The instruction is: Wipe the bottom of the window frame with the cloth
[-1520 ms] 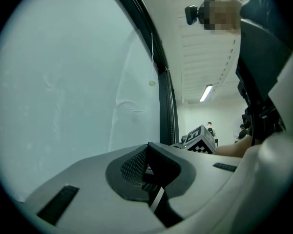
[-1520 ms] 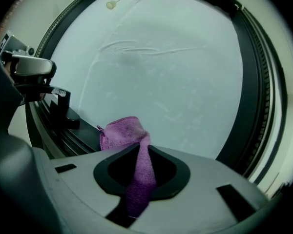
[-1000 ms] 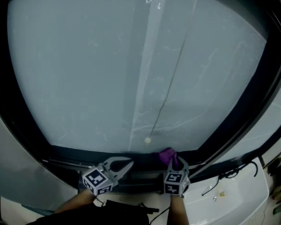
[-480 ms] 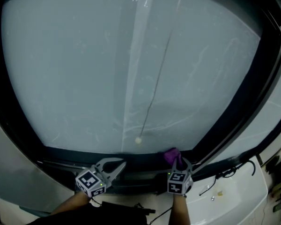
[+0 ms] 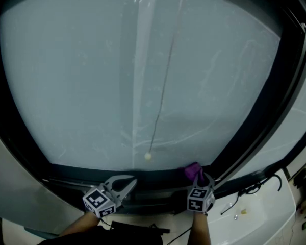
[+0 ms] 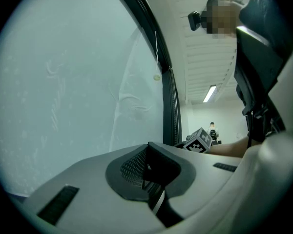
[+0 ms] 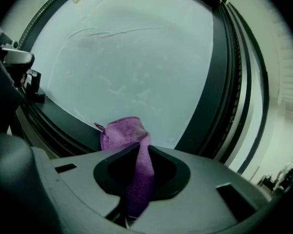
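Observation:
A purple cloth (image 5: 192,170) rests on the dark bottom window frame (image 5: 92,173), close to the corner where the upright frame bar (image 5: 260,121) comes down. My right gripper (image 5: 198,180) is shut on the cloth (image 7: 119,133), which bunches out ahead of the jaws against the frame (image 7: 63,126) and the frosted pane. To the left, my left gripper (image 5: 130,180) hovers by the same bottom frame, shut with nothing in it. In the left gripper view its pads (image 6: 147,167) meet, and the right gripper's marker cube (image 6: 199,141) shows beyond them.
A blind cord with a small bead (image 5: 148,156) hangs in front of the pane, between the two grippers. A white ledge (image 5: 255,213) with a dark cable (image 5: 250,188) and small bits lies at lower right. Grooved dark rails run under the frame.
The right gripper has slid the cloth to the right along the bottom frame, away from the cord bead and toward the corner. The left gripper has hardly moved.

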The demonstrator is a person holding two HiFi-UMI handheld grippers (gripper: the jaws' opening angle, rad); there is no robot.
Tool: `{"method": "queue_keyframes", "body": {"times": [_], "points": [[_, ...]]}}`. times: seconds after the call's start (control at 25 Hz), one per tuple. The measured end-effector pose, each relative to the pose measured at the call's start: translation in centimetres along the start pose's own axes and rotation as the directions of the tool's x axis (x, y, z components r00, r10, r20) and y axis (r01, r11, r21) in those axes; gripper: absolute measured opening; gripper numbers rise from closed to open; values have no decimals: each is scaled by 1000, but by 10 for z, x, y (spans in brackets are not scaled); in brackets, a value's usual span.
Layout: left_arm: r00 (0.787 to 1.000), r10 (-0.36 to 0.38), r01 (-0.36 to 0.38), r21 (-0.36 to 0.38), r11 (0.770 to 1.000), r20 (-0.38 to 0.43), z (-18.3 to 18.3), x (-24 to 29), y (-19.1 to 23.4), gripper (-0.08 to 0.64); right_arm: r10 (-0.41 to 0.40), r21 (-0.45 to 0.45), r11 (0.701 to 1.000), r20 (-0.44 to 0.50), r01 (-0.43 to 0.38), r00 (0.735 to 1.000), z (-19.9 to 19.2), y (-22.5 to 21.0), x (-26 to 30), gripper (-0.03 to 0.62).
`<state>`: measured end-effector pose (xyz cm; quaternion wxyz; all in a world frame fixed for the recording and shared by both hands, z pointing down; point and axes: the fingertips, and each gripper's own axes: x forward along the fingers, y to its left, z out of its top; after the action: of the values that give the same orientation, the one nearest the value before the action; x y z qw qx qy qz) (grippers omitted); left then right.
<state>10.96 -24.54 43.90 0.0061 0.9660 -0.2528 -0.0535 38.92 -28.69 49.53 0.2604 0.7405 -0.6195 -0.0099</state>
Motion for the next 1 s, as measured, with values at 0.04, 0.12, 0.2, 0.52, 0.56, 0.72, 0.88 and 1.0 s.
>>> {"method": "queue_keyframes", "body": {"times": [0.04, 0.12, 0.2, 0.52, 0.56, 0.72, 0.88, 1.0], "points": [[1000, 7, -7, 1, 1000, 4, 0, 0, 1, 2, -7, 4, 1000, -3, 7, 1000, -1, -4, 1, 64], [1000, 6, -6, 0, 1000, 6, 1, 0, 0, 2, -22, 7, 1000, -9, 22, 1000, -4, -10, 4, 64], [1000, 2, -2, -1, 1000, 4, 2, 0, -1, 2, -40, 6, 999, -17, 40, 999, -6, -17, 6, 64], [1000, 5, -5, -1, 1000, 2, 2, 0, -1, 2, -92, 28, 995, -29, 93, 995, -14, -38, 11, 64], [1000, 7, -7, -3, 1000, -2, 2, 0, -1, 2, -99, 29, 995, -29, 100, 995, -15, -40, 12, 64], [1000, 9, -9, 0, 1000, -6, 1, 0, -1, 2, -141, 50, 989, -19, 142, 990, -22, -50, 16, 64], [1000, 12, -12, 3, 1000, 0, 2, -1, 0, 2, -183, -19, 983, -24, 182, 983, -24, -50, 14, 64], [1000, 17, -17, 2, 1000, -5, 1, -2, 0, 2, -200, -102, 975, -6, 199, 980, -17, -48, 13, 64]]}}
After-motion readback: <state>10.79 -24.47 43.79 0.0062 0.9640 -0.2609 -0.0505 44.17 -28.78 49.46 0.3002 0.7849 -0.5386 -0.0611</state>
